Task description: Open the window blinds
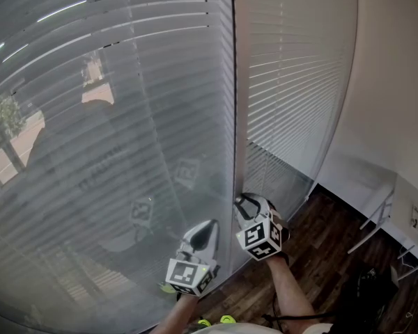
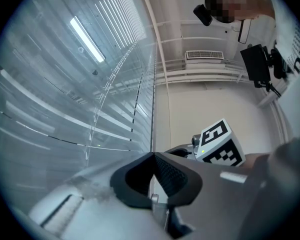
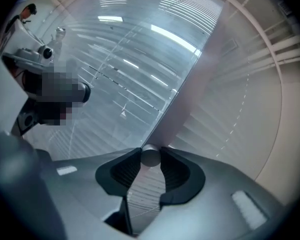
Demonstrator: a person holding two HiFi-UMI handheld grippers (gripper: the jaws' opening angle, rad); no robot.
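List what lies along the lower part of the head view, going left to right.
Left blinds → left gripper → right gripper, clamped on the blind wand → wooden floor → white wall.

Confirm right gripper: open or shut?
Shut on the wand: the right gripper pinches its round end between both tips.

A tall window (image 1: 111, 152) fills the left, its glass mirroring the room and a strip light (image 2: 87, 38). Through it, at the left edge, a building (image 1: 10, 160) and a tree (image 1: 3, 113) stand in daylight. A pale post (image 1: 241, 103) splits it from the next pane. The wall (image 1: 397, 82) at the right is plain white. The floor (image 1: 320, 256) is dark wood. A white metal frame (image 1: 377, 218) stands on it by the wall, with black cables (image 1: 366, 291) near. Overhead, a vent grille (image 2: 204, 55) sits among white beams (image 2: 210, 76).
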